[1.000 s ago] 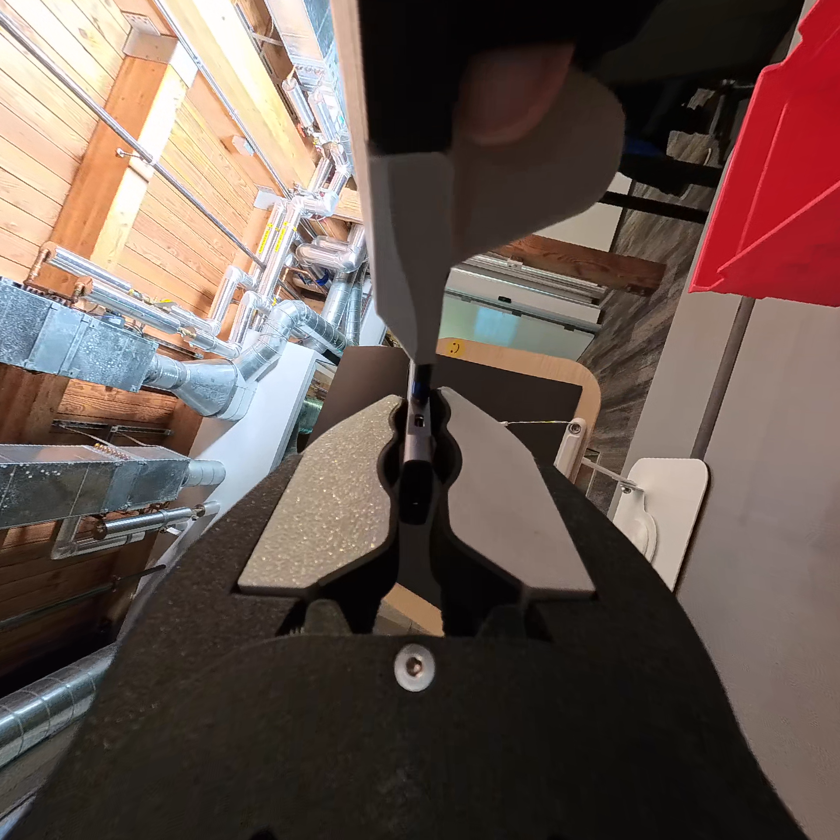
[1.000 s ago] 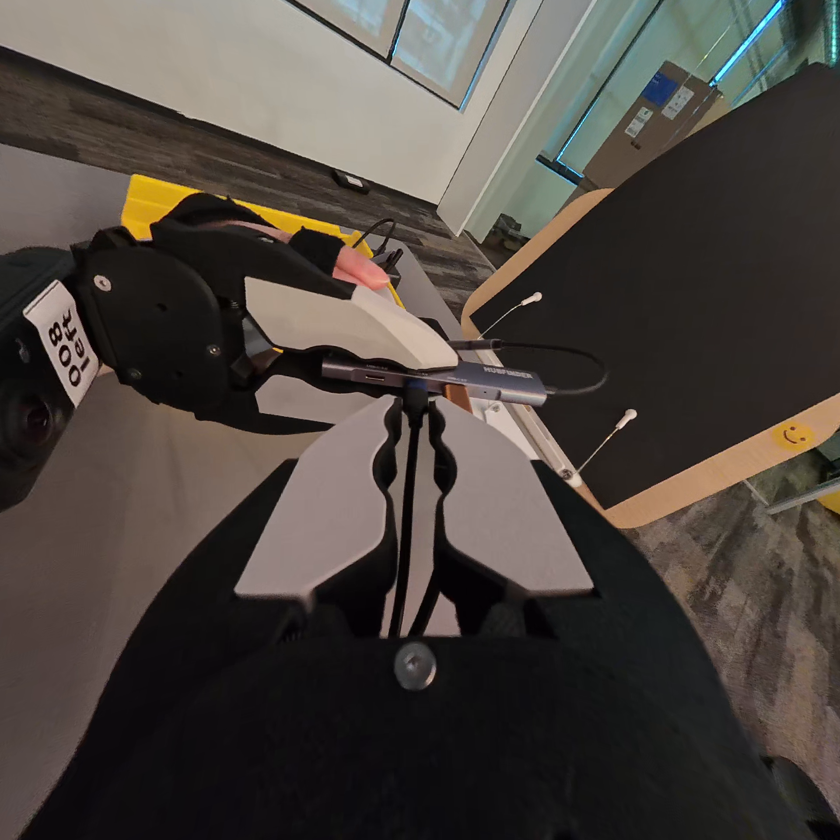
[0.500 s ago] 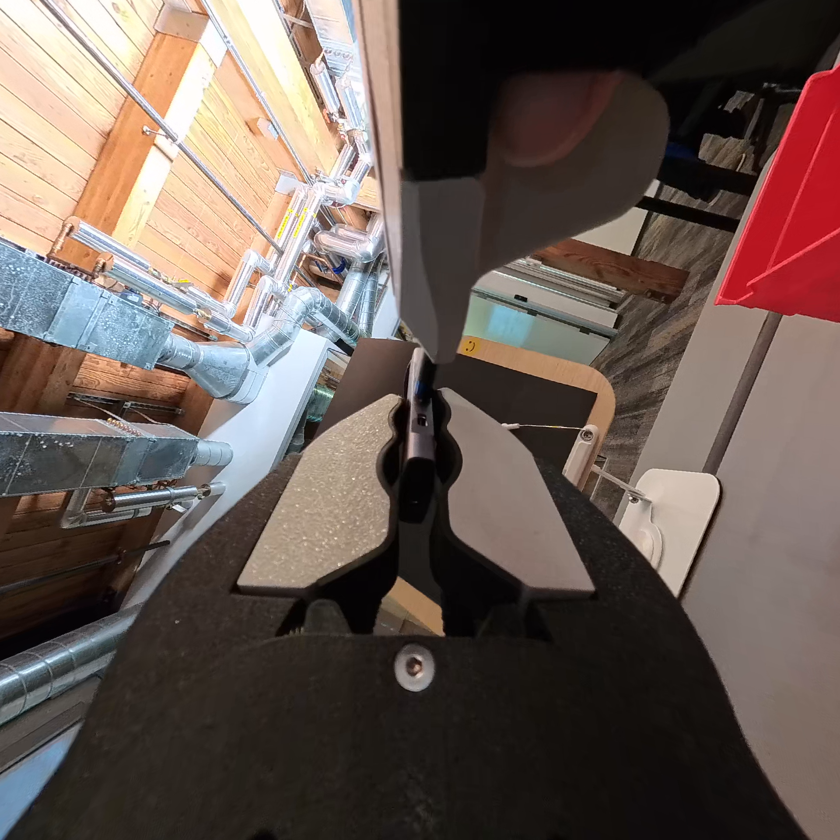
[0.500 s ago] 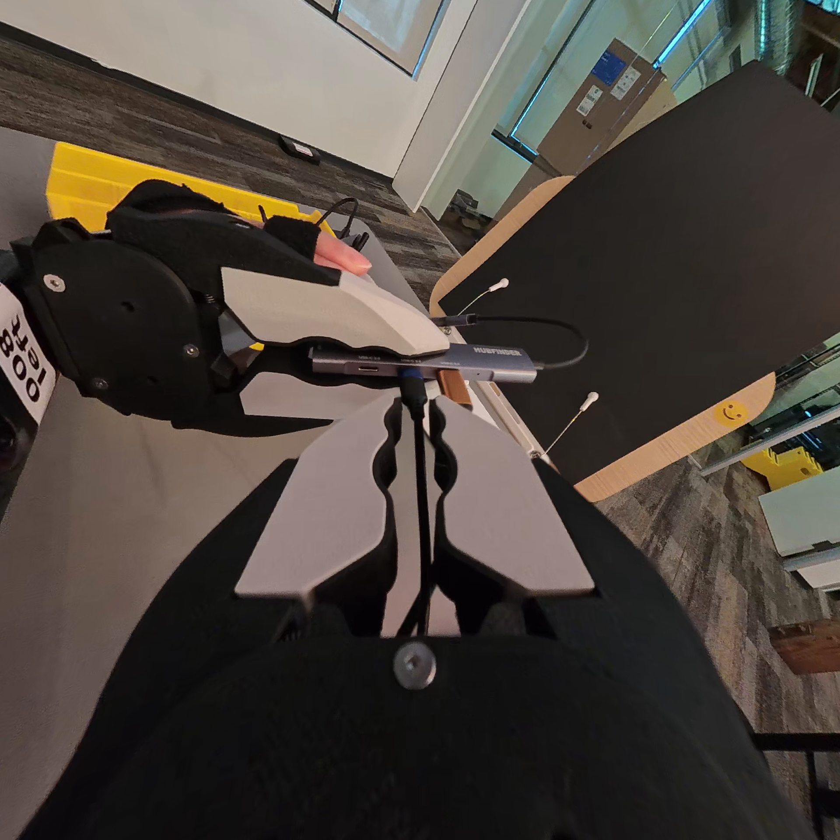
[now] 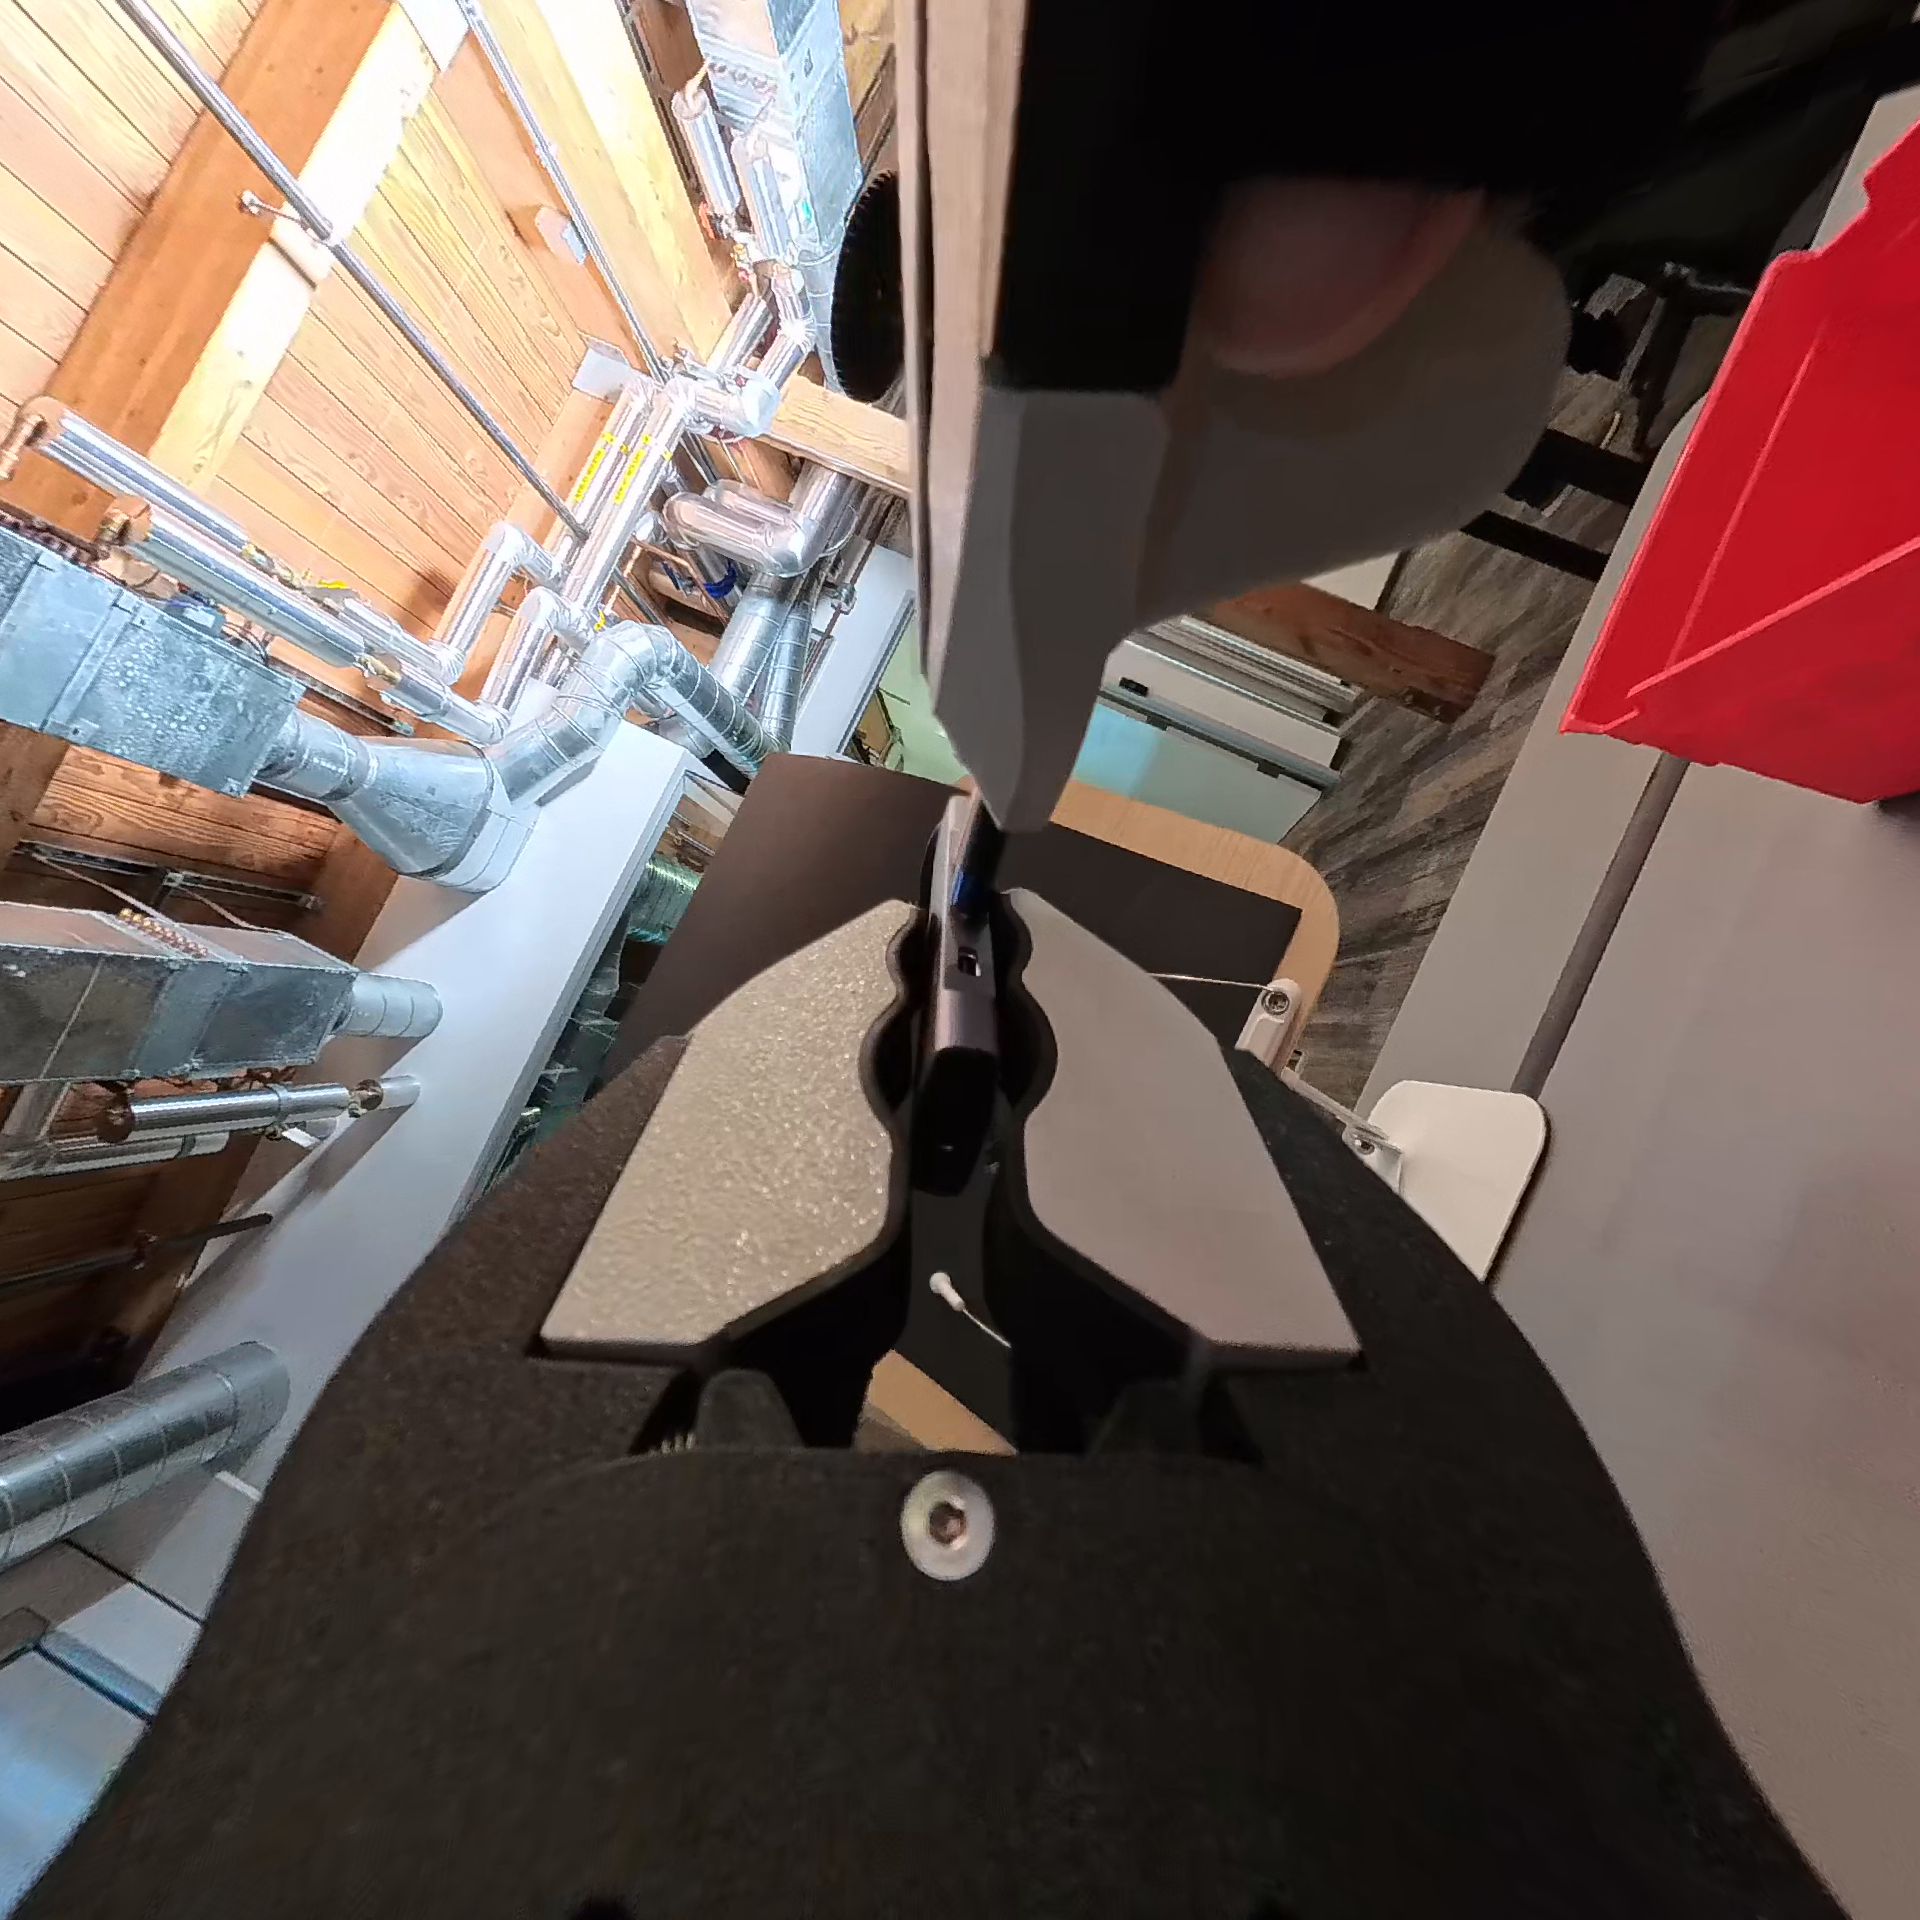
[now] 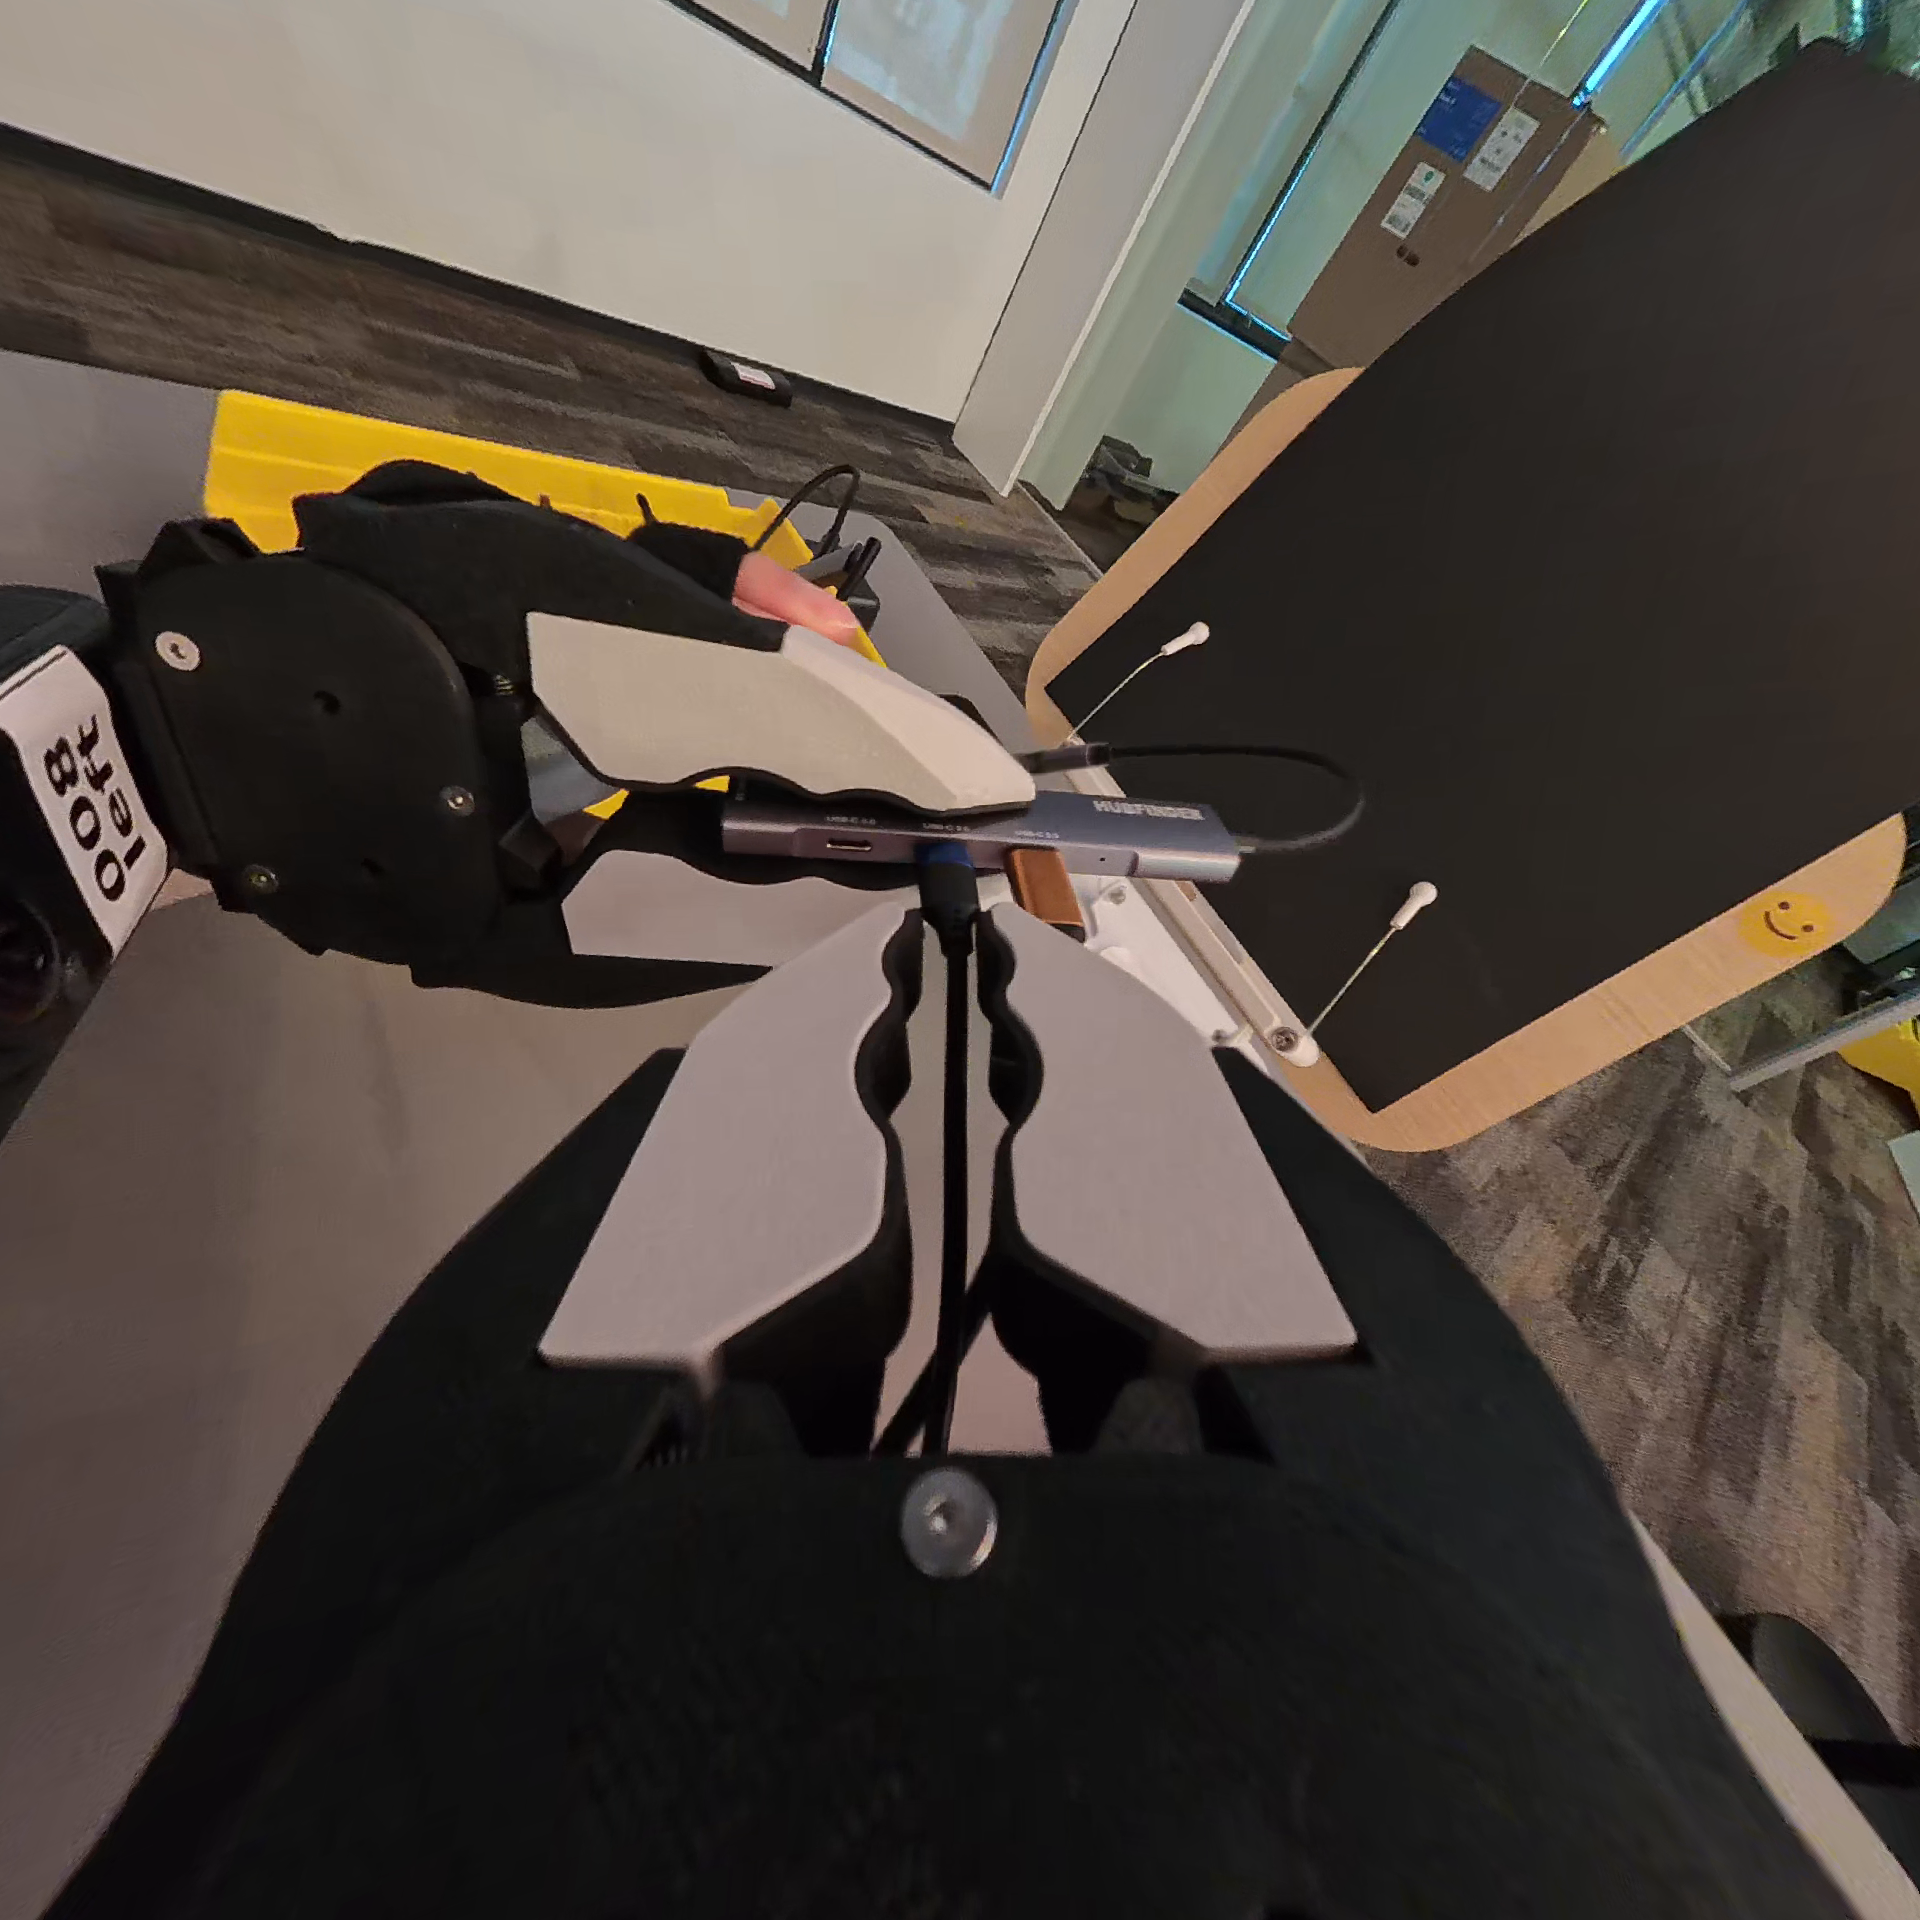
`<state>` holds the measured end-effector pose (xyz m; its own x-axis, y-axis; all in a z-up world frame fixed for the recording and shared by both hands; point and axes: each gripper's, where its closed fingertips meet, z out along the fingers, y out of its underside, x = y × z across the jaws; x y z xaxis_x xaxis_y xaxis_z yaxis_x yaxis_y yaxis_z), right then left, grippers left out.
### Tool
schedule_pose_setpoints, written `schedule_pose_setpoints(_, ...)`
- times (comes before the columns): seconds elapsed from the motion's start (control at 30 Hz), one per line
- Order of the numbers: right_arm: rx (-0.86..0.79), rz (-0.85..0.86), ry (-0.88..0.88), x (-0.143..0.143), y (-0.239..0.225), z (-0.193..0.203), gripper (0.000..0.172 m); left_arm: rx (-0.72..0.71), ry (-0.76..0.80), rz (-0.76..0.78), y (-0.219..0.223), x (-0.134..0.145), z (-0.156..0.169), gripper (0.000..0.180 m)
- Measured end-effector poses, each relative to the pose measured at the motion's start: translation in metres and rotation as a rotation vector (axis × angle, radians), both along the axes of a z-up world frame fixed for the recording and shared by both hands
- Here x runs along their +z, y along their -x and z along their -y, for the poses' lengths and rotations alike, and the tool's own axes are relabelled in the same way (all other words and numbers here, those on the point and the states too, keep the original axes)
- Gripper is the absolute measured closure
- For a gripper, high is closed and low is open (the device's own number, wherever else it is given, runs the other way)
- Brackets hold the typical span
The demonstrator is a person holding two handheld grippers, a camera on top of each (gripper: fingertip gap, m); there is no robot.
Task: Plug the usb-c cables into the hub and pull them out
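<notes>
Cable (image 6: 954, 1122), thin and black, running up the slot between the right hand-held gripper's (image 6: 951, 920) grey fingers (image 6: 1132, 1122), tips pinched on its black plug (image 6: 948, 896). Plug seated in the middle port of a slim grey hub (image 6: 1132, 831), a blue ring showing at the joint. Just right of it, a copper-coloured plug (image 6: 1044, 883) in the next port; to the left, an open port. Hub held level above the grey bench (image 6: 208, 1143), clamped flat between the left hand-held gripper's (image 6: 1023, 800) pale fingers (image 6: 779, 717), gloved hand (image 6: 499, 551) behind, bare fingertip resting on the upper finger. Hub's own short black lead (image 6: 1247, 753) looping back from its far end. Farther off, a yellow bin (image 6: 312, 447) on the bench and a black, wood-edged board (image 6: 1507, 623) with a yellow smiley sticker. From the left wrist, hub (image 5: 961, 1023) seen end-on, squeezed between that gripper's (image 5: 961, 914) fingers, right gripper's fingers close ahead, a red bin (image 5: 1766, 520) at right, wood ceiling with silver ducts beyond.
</notes>
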<state>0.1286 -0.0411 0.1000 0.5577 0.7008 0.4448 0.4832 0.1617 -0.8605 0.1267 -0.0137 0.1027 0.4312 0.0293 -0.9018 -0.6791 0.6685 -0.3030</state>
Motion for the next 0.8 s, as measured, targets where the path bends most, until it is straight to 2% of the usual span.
schedule_pose_setpoints(0.27,-0.010,-0.112,-0.012,0.003,0.011,-0.008,0.165,0.013,0.084,0.027,0.010,0.000,-0.012,0.170)
schedule_pose_setpoints(0.53,-0.007,-0.133,0.010,-0.002,0.012,-0.012,0.165,0.018,0.089,-0.006,0.012,-0.005,-0.017,0.170)
schedule_pose_setpoints(0.8,-0.036,-0.139,-0.040,-0.002,0.013,-0.018,0.165,-0.019,0.174,0.079,0.012,-0.006,-0.024,0.168)
